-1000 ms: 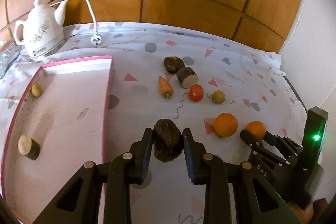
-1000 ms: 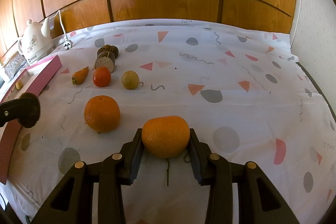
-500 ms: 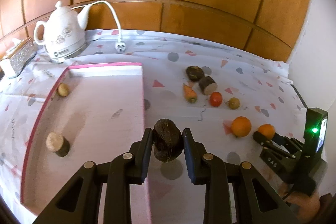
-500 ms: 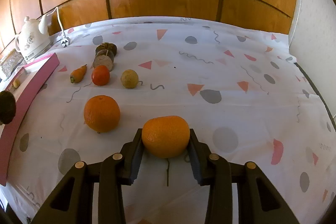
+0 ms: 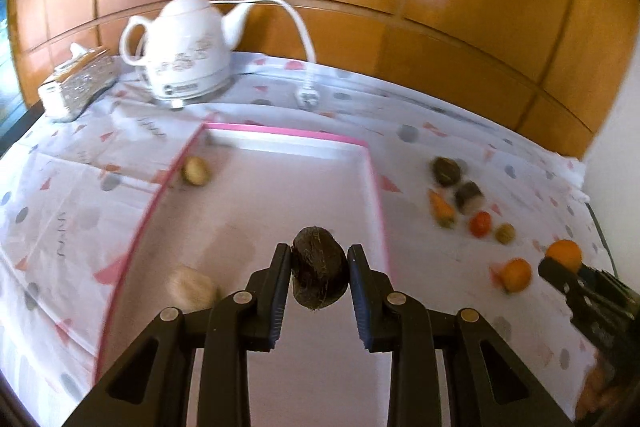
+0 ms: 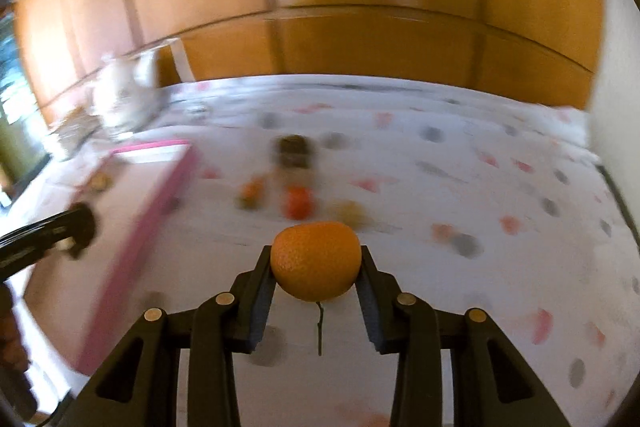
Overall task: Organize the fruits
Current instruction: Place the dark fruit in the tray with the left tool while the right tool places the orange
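While you look through the left wrist camera, your left gripper (image 5: 319,273) has its jaws clamped on a dark brown fruit (image 5: 319,273). It is rough and a bit hairy, shaped like an egg. Its long side runs up and down in the picture, tipped a little. It hangs over the pink-edged tray (image 5: 375,183), near the tray's right edge.

Three things lie in or over the tray: the held fruit, a small tan round one (image 5: 195,171) near the far left corner, and a pale blurry lump (image 5: 192,291) by the left edge. On the cloth (image 5: 420,267) to the right of the tray you can count six loose things: two dark ones, a carrot (image 5: 441,209), a red tomato (image 5: 479,223), a small tan ball (image 5: 505,233) and one orange (image 5: 516,274). Your right gripper (image 5: 554,263) holds a second orange (image 5: 564,254) near the right edge. A white kettle (image 5: 188,47) stands at the far left corner.

In the right wrist camera, your right gripper (image 6: 316,269) has its jaws clamped on the orange (image 6: 316,261). It is round, bright and bumpy, a bit wider than tall. A thin stem hangs straight down from it. It is up off the cloth (image 6: 480,287), and the picture behind it is blurry. The tray (image 6: 132,251) is at the left.
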Available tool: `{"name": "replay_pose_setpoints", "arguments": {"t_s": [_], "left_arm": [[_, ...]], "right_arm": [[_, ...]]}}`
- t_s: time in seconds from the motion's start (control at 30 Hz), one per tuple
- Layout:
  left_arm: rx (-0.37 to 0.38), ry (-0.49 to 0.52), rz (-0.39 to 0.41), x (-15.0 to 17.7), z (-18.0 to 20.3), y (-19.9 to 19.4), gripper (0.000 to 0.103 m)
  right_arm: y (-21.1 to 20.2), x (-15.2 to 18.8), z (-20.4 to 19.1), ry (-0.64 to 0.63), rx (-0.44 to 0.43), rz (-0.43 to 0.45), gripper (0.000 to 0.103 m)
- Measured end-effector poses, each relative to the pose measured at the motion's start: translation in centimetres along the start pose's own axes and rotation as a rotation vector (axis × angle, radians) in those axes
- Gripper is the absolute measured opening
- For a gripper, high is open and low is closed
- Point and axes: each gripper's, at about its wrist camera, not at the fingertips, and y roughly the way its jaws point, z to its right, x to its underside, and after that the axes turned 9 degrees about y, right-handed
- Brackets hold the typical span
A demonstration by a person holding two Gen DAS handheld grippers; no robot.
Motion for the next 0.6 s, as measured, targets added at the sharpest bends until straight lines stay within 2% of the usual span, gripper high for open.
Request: {"name": "replay_pose_setpoints", "arguments": {"t_s": [0.1, 0.27, 0.43, 0.6], "left_arm": [[-0.035, -0.014, 0.005, -0.6, -1.6, 0.2, 0.029], [-0.084, -0.047, 0.003, -1.1, -3.7, 0.3, 0.029], [-0.113, -0.051, 0.003, -1.2, -4.8, 0.5, 0.029], [-0.125, -0.068, -0.001, -0.9, -5.5, 0.5, 0.030]], "right_arm": [[0.5, -0.5, -3.8, -0.072, -0.093, -0.027, 0.039], [2.5, -1.1, -8.5, -0.111, -0.204, -0.102, 0.039], [4.5, -1.6, -12.6, -0.140, -0.247, -0.136, 0.039], [5.8, -1.7, -14.8, -0.148, -0.238, -0.157, 0.039]]}}
